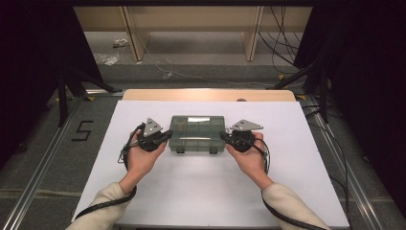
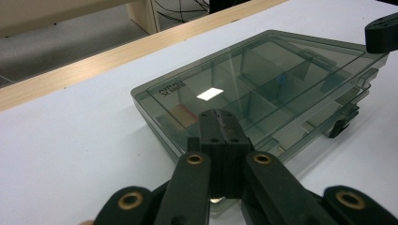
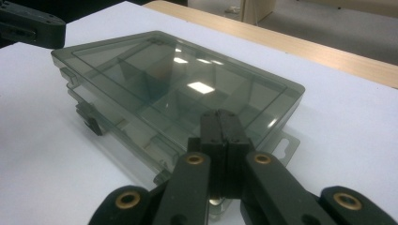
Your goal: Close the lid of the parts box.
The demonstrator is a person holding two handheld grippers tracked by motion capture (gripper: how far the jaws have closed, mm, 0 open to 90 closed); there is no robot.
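Note:
A smoky transparent compartment box [image 1: 197,133] lies lid-closed in the middle of the white table top, with two dark latches [image 1: 180,150] on its near side. My left gripper [image 1: 166,135] is shut, with nothing between its jaws, and its tip is at the box's left end. My right gripper [image 1: 223,136] is shut the same way at the right end. In the left gripper view the closed tip [image 2: 220,116] reaches over the lid's [image 2: 263,75] edge, and a small blue speck [image 2: 281,79] shows inside. The right gripper view has the shut tip [image 3: 224,115] over the box [image 3: 178,79]. Whether either tip touches the box I cannot tell.
The white table top [image 1: 201,191] has free room in front of the box and to both sides. A wooden strip [image 1: 206,94] runs along its far edge. Beyond it are floor cables [image 1: 280,43], wooden furniture legs [image 1: 251,38] and dark stand legs [image 1: 62,96] on both sides.

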